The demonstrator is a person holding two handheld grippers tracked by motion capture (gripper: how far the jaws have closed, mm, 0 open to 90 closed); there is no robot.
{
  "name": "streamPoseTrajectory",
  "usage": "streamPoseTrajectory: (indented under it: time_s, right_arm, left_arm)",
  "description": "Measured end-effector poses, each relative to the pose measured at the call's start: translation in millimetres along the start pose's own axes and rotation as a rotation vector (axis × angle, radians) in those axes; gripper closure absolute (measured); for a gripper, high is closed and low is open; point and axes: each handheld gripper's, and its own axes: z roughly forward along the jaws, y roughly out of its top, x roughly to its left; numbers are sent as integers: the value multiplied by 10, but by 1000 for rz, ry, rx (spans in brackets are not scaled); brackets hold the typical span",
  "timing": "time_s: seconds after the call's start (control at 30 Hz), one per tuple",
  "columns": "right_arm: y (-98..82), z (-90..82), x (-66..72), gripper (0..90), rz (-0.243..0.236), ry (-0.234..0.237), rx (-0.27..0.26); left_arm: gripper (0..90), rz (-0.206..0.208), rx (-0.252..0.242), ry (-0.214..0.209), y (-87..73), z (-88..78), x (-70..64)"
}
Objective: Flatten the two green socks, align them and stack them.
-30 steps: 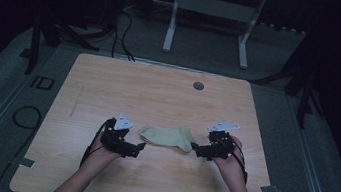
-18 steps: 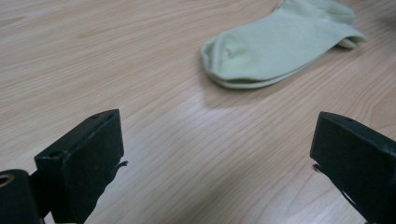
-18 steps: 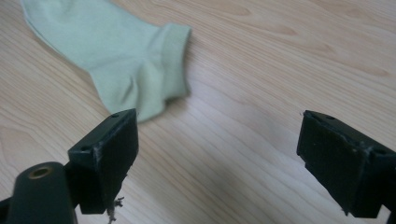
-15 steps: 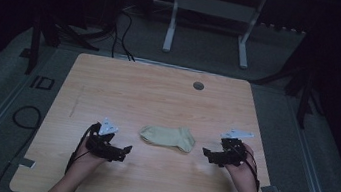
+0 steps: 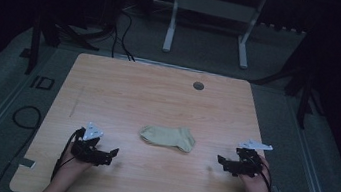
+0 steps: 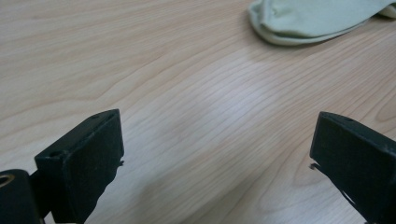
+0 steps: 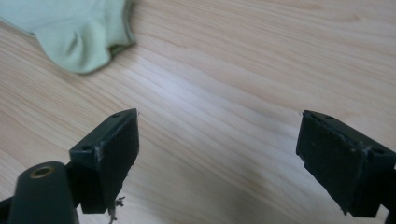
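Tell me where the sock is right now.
In the high view the pale green sock lies flat on the wooden table, near the front middle, between the left gripper and the right gripper, touching neither.

Sock (image 5: 168, 137): soft knit cloth, matt, pale green, ribbed hem. Table (image 5: 148, 93): light wood-grain top, smooth, faint sheen. Left gripper (image 6: 215, 154) and right gripper (image 7: 217, 154): jaws of black matt plastic, edges slightly rough.
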Motion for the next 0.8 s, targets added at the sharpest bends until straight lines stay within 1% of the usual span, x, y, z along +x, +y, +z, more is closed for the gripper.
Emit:
streamPoseTrajectory:
  time_s: [0.03,0.1,0.2,0.3,0.37,0.43,0.53,0.67,0.8]
  right_arm:
    - [-27,-12,-20,132,10,-3,-2]
    - [-80,-32,-52,127,14,-7,-3]
    - [-158,-60,-89,129,23,-19,-2]
    - [-241,-98,-98,132,30,-35,-18]
    - [-288,-125,-106,127,39,-38,-21]
    - [-332,-148,-117,126,44,-39,-16]
    - [-382,-173,-124,126,51,-39,-12]
    - [-468,-219,-143,125,64,-49,-12]
    - [-546,-256,-167,122,81,-58,-15]
  left_arm:
    - [29,-4,4,3,-21,-7,15]
    - [29,-10,11,7,-64,-27,45]
    - [29,-19,1,24,-121,-86,89]
    - [29,-31,-14,40,-177,-151,145]
    - [30,-41,-8,48,-214,-191,181]
    - [30,-42,-8,63,-252,-231,204]
    - [30,-46,-12,67,-288,-276,224]
    - [30,-61,-20,90,-373,-379,265]
    - [30,-68,-9,103,-457,-444,298]
